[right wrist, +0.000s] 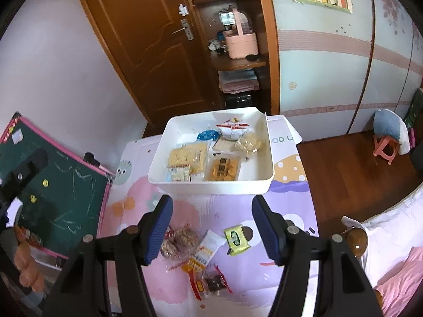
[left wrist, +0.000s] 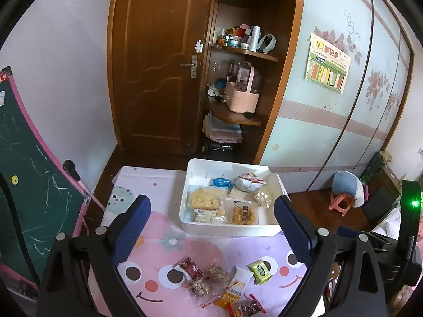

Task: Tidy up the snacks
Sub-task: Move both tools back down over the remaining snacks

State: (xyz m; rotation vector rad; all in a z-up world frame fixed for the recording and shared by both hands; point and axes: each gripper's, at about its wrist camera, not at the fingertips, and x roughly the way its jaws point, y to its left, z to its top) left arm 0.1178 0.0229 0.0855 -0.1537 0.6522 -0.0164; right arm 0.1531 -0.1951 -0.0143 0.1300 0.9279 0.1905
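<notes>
1. Here, from the left wrist view, the left hand-held gripper [left wrist: 211, 227] hangs released and empty above a counter [left wrist: 164, 240] covered in a pastel cartoon mat. A white bin [left wrist: 185, 222] at the far side already holds several snacks, among them a yellow cracker pack [left wrist: 205, 202]. Loose packets lie near the front edge, including a green-yellow packet [left wrist: 260, 269] and a red packet [left wrist: 190, 266].

2. Behind the counter stand a brown door [left wrist: 156, 60], open corner shelves with a pink basket [left wrist: 242, 97], and a pale wardrobe. A green chalkboard [left wrist: 29, 163] leans at the left.

3. From the right wrist view, the right hand-held gripper [right wrist: 211, 227] is likewise released, nothing between its blue pads, poised over the loose packets with the green-yellow packet [right wrist: 236, 239] just inside its right finger.

4. The next pick probably calls for lowering squarely over one packet, closing across its narrow width, and lifting clear before crossing the white bin [right wrist: 211, 186] rim; the overlapping packets at the left risk a double grab.

5. A pink stool [right wrist: 384, 152] sits on the wooden floor at right.
</notes>
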